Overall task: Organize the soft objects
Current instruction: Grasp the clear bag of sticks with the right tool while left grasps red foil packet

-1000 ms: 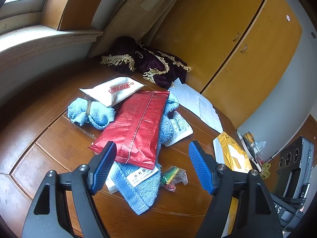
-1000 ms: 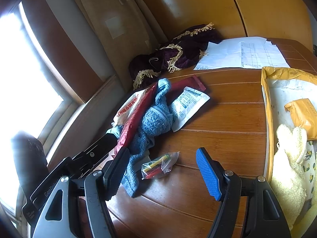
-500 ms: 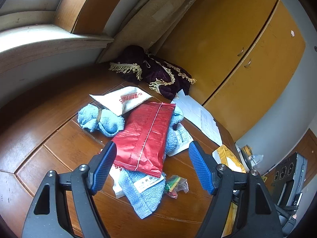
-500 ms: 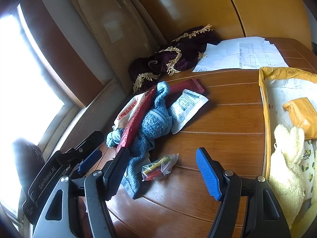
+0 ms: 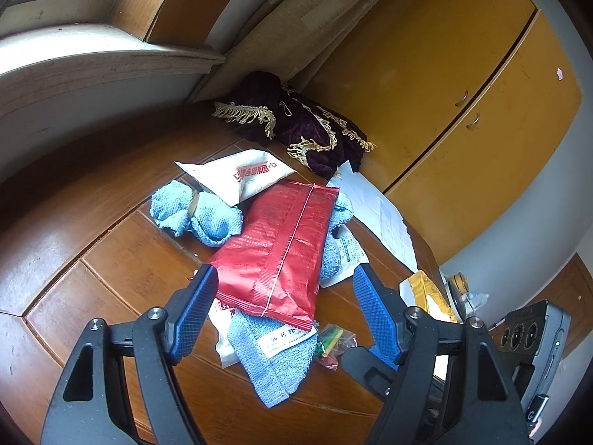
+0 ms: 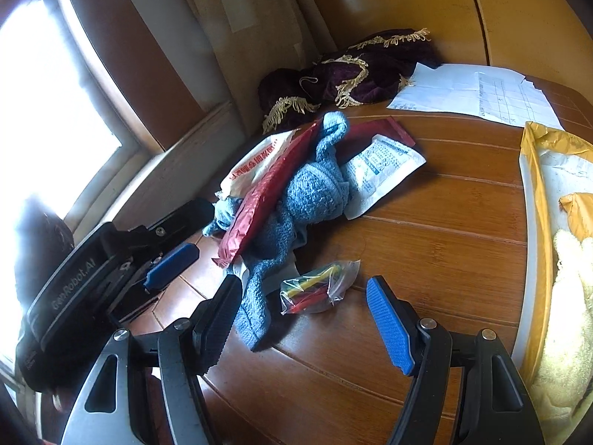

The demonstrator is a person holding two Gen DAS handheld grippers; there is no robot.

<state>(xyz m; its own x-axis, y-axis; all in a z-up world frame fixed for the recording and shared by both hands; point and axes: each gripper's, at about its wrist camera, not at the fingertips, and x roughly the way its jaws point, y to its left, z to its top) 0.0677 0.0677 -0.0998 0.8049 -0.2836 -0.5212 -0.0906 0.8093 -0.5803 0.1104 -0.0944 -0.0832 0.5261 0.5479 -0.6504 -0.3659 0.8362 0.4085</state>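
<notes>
Here, both tools hover over a wooden counter (image 5: 111, 259) strewn with soft things and packets. The left gripper (image 5: 283, 313) has its jaws wide apart with nothing between the pads; the right gripper (image 6: 307, 319) is likewise spread and empty.

Two blue towels show. One long blue towel (image 5: 276, 363) lies crumpled under a red foil packet (image 5: 281, 248), its free end trailing toward the cameras; in the right wrist view the same towel (image 6: 311, 193) humps up beside the packet (image 6: 267, 189). A second, smaller blue towel (image 5: 196, 215) is rolled and bound by a band, lying just beside the packet's far left edge.

Two white packets are clear: one with red print (image 5: 241, 176) resting on the rolled towel, and one with small dark print (image 6: 381, 170) tucked under the long towel's right side. One small clear bag of coloured sticks (image 6: 318, 291) lies near the towel's trailing end, between the right jaws. One dark purple fringed cloth (image 5: 296, 126) sits at the counter's back, touching white paper sheets (image 6: 470, 92). At far right, one pale yellow fluffy towel (image 6: 567, 333) lies on a yellow mailer bag (image 6: 533, 204).
</notes>
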